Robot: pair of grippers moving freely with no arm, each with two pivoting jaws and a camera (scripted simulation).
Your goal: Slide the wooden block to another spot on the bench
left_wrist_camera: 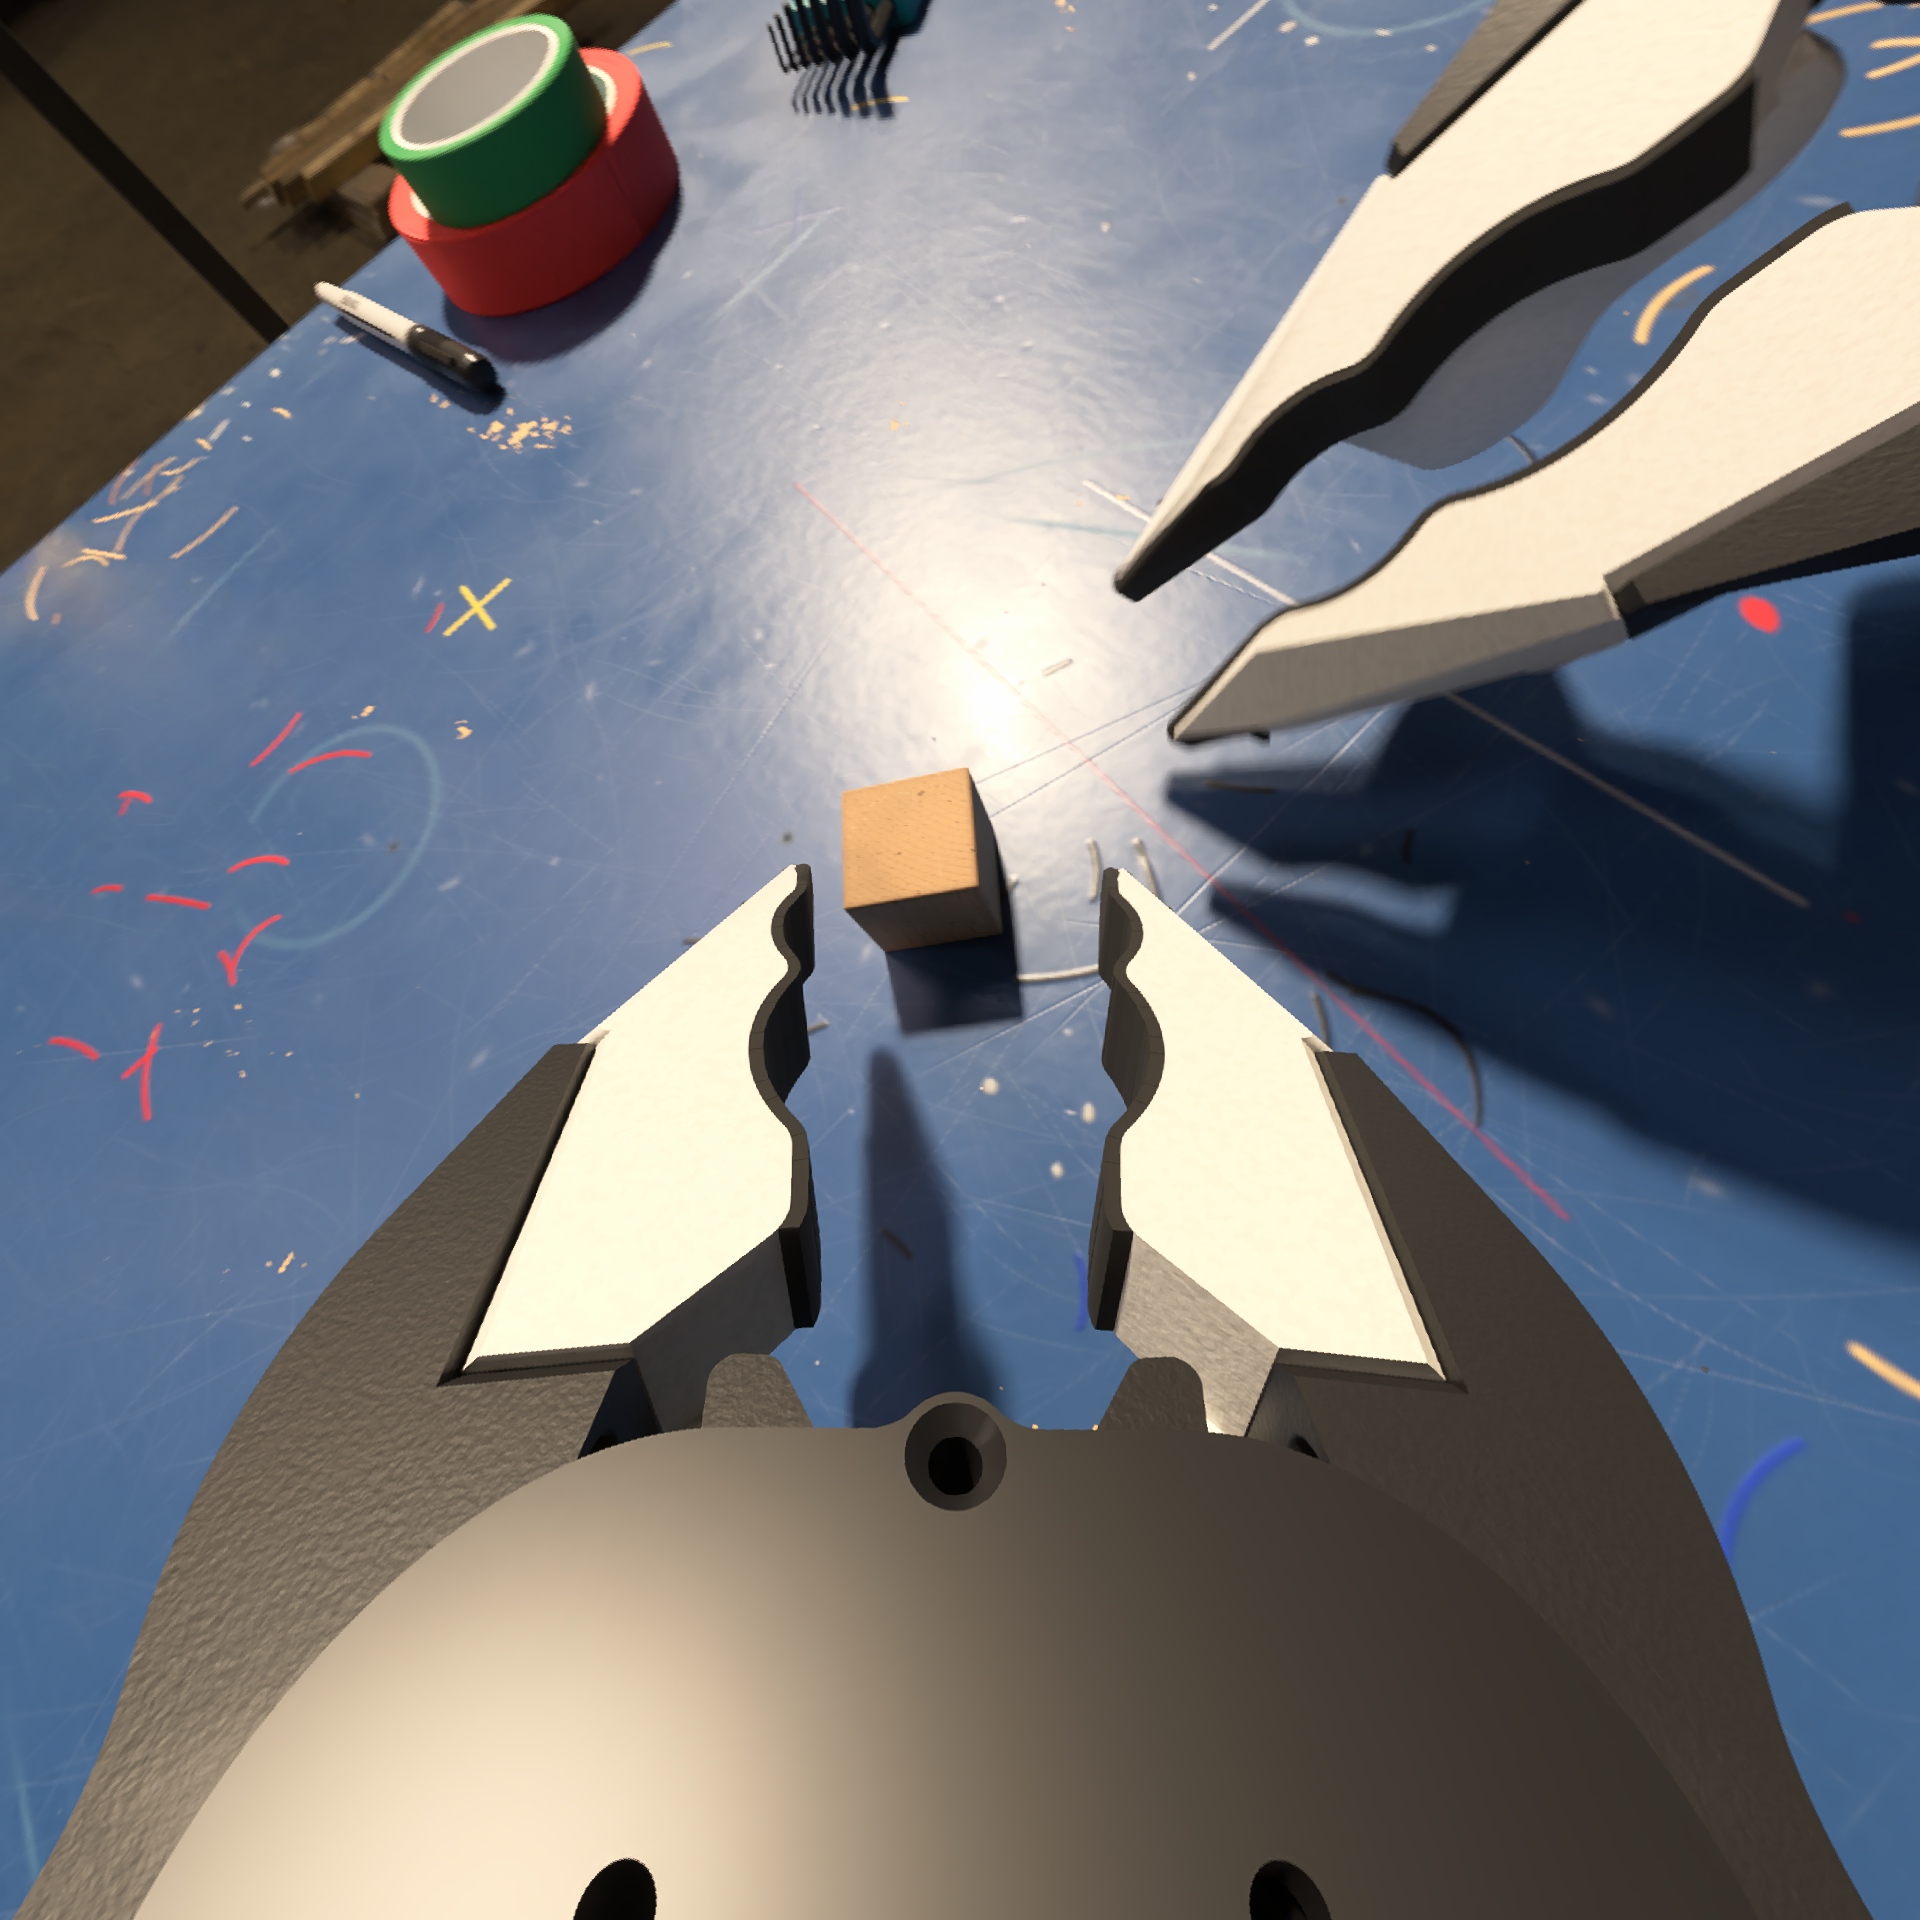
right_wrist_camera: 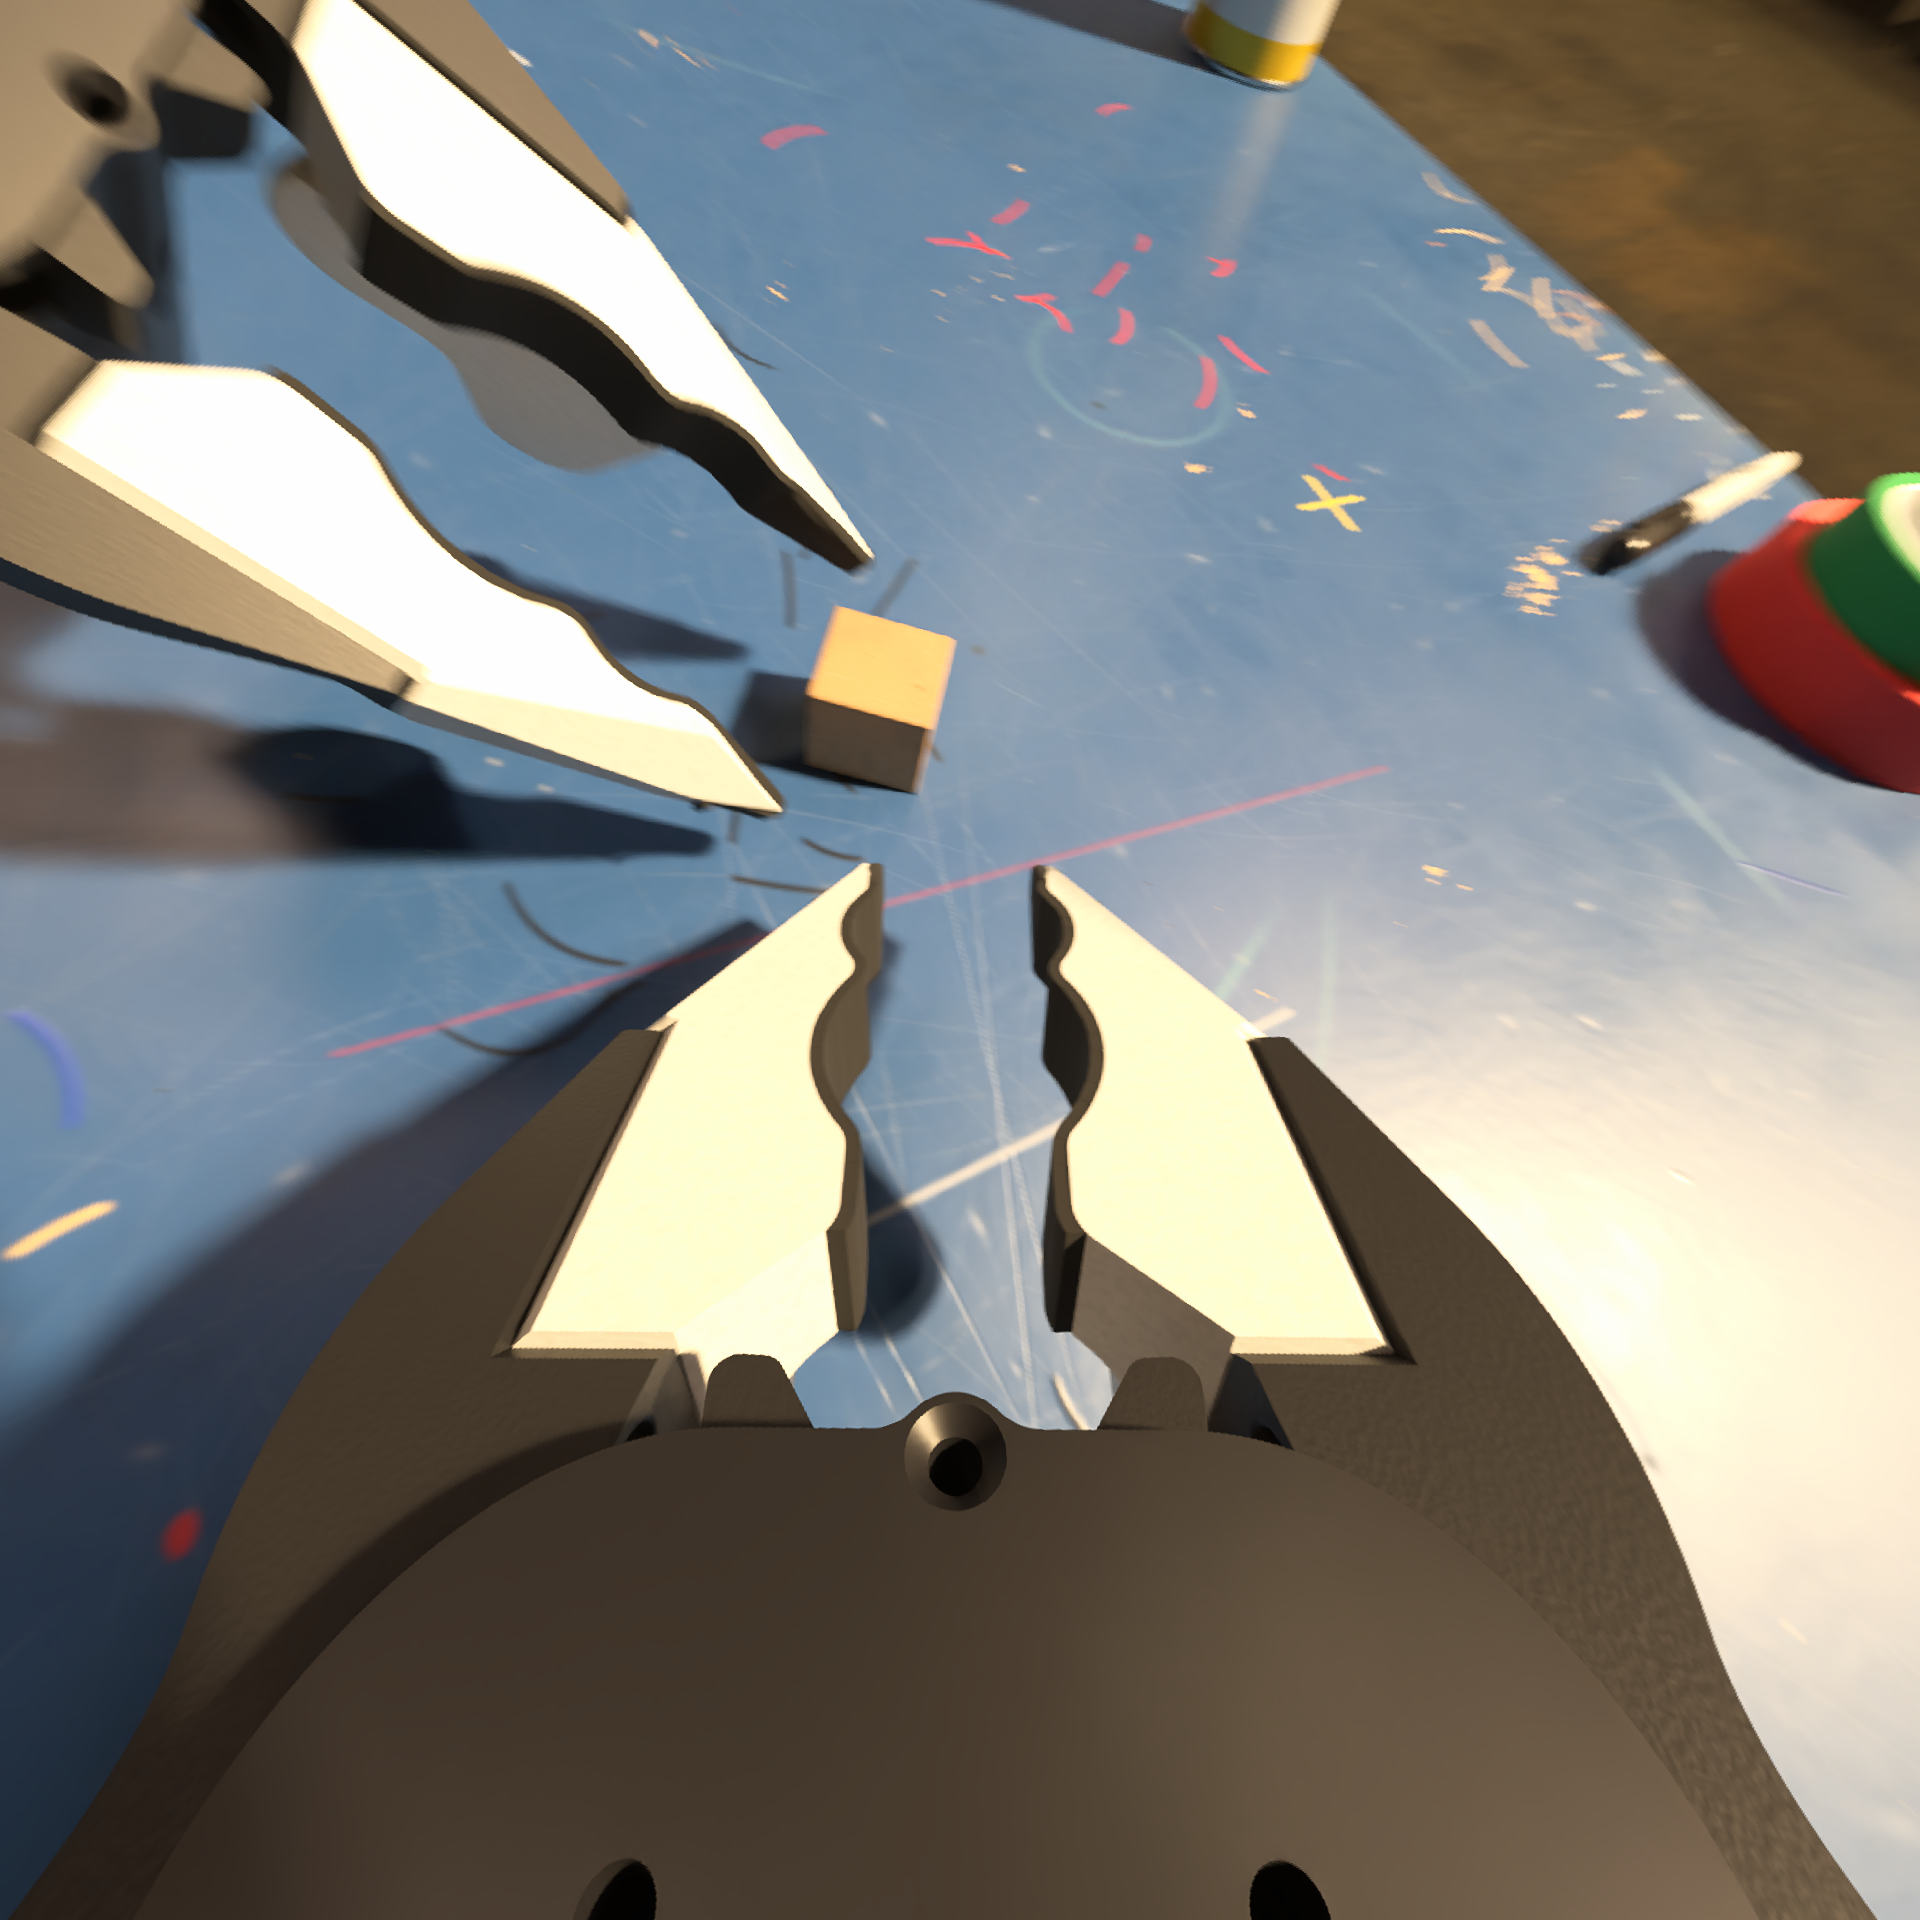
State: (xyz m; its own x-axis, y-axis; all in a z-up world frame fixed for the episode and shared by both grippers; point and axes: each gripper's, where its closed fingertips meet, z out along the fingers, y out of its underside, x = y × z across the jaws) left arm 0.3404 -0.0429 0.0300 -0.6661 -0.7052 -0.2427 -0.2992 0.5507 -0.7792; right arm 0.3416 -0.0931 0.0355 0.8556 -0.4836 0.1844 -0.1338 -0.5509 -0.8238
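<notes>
A small wooden block (left_wrist_camera: 914, 852) sits on the blue scratched bench (left_wrist_camera: 727, 468). My left gripper (left_wrist_camera: 954, 875) is open and empty. The block lies just at the mouth of its jaws, nearer the left finger, and touches neither. The right gripper (left_wrist_camera: 1153, 660) hovers to the block's far right, tips pointing at it. In the right wrist view the block (right_wrist_camera: 878, 691) is ahead and left of my right gripper (right_wrist_camera: 956, 871), which is open with a narrower gap and empty. The left gripper (right_wrist_camera: 819, 684) reaches in from the upper left, its tips on either side of the block's left end.
A green tape roll stacked on a red one (left_wrist_camera: 530, 177) and a black-and-white marker (left_wrist_camera: 405, 338) lie at the far left, near the bench edge. A dark comb-like tool (left_wrist_camera: 831, 52) is at the back. A yellow-and-white can (right_wrist_camera: 1257, 31) stands far off.
</notes>
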